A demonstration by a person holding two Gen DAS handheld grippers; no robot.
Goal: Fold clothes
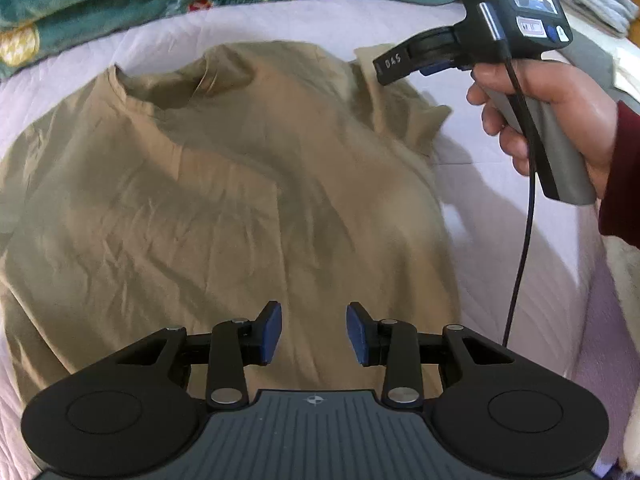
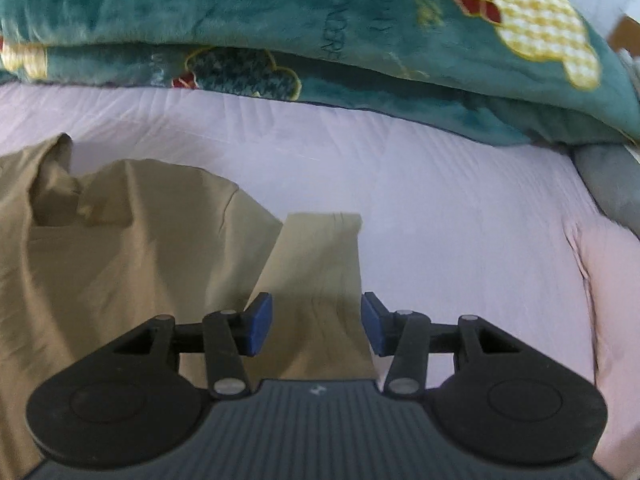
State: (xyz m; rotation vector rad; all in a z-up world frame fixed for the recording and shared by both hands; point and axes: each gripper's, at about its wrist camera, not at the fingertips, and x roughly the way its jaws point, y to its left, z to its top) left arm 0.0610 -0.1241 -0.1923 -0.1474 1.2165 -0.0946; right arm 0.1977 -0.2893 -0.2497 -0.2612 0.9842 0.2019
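So your shirt [image 1: 224, 200] lies spread, one sleeve [image 2: 320, 280] tucked; left gripper [image 1: 314, 334] and right gripper [image 2: 317, 325] are part-open, empty; folds remain.

— How is the scene lit?
— Soft daylight is cast from the right; shadows are thrown left of the jaws.
— And sharpness?
— Edges are bowed; slight blur is noted beyond the jaws.

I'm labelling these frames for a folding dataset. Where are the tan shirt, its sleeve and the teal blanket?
tan shirt [image 1: 224, 208]: left wrist view, middle of the wrinkled body.
sleeve [image 2: 320, 256]: right wrist view, flat panel ahead of the open tongs.
teal blanket [image 2: 280, 12]: right wrist view, plush upper fold.
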